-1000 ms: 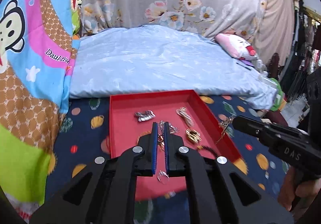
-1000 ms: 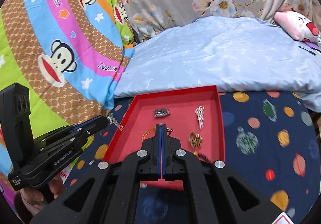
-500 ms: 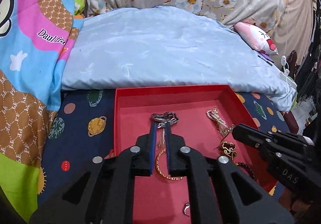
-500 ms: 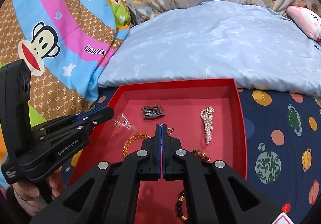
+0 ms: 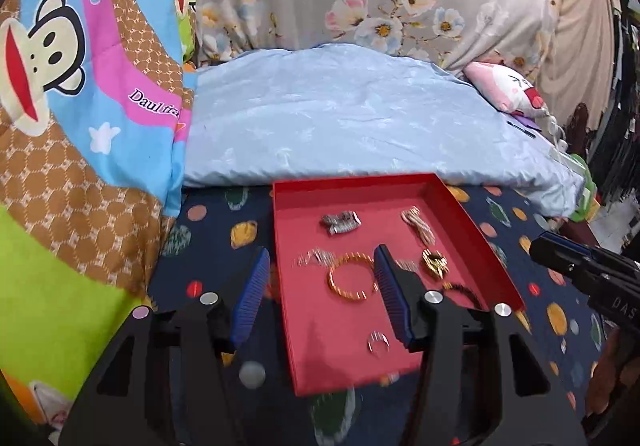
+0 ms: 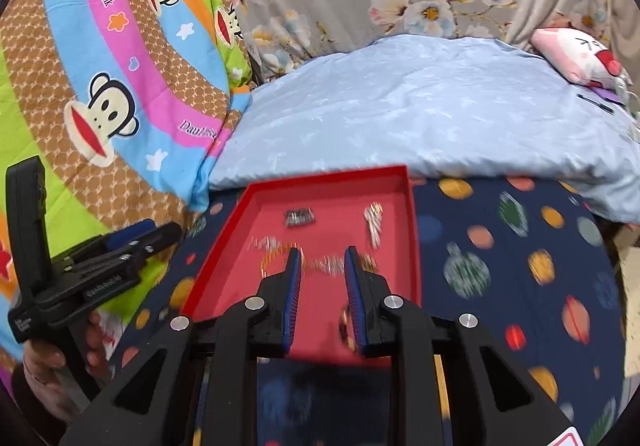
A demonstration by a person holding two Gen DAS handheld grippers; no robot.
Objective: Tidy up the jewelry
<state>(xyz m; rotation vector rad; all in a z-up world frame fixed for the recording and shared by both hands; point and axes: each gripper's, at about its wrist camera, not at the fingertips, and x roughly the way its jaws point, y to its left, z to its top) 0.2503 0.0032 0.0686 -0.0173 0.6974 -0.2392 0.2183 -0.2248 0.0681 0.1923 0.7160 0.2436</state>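
A: Jewelry lies loose in the red tray (image 5: 472, 230), which rests on the dark planet-print sheet (image 5: 208, 246). Confirm contents from the left wrist view.

B: Taking the tray centre as the dial: silver clip (image 5: 340, 223) at 11 o'clock, pearl strand (image 5: 418, 226) at 1 o'clock, gold bangle (image 5: 352, 276) near centre, gold brooch (image 5: 434, 263) at 3 o'clock, thin silver chain (image 5: 316, 257) at 9 o'clock, small ring (image 5: 378, 342) at 6 o'clock, dark beaded strand (image 5: 464, 291) at 4 o'clock against the right wall.

A: State of the left gripper (image 5: 320, 276)?

B: Jaws opening, now moderately wide. Nothing is gripped. The left finger sits outside the tray's left wall over the sheet; the right finger sits over the tray floor just beside the bangle. Contact with the bangle cannot be determined.

A: State of the right gripper (image 6: 322, 266)?

B: Jaws opening, gap narrow. A blurred piece of chain (image 6: 328, 265) shows in the gap beyond the tips; the pads are not pressing on it. The right wrist view is motion-blurred, so fine detail is unreadable.

A: Surroundings?

B: In the left wrist view, a light blue pillow (image 5: 360, 126) at 12 o'clock behind the tray, a monkey-print quilt (image 5: 80, 86) at 9 o'clock, a pink plush toy (image 5: 508, 86) at 2 o'clock. A hand (image 6: 60, 362) holds the left gripper's handle at 8 o'clock in the right wrist view.
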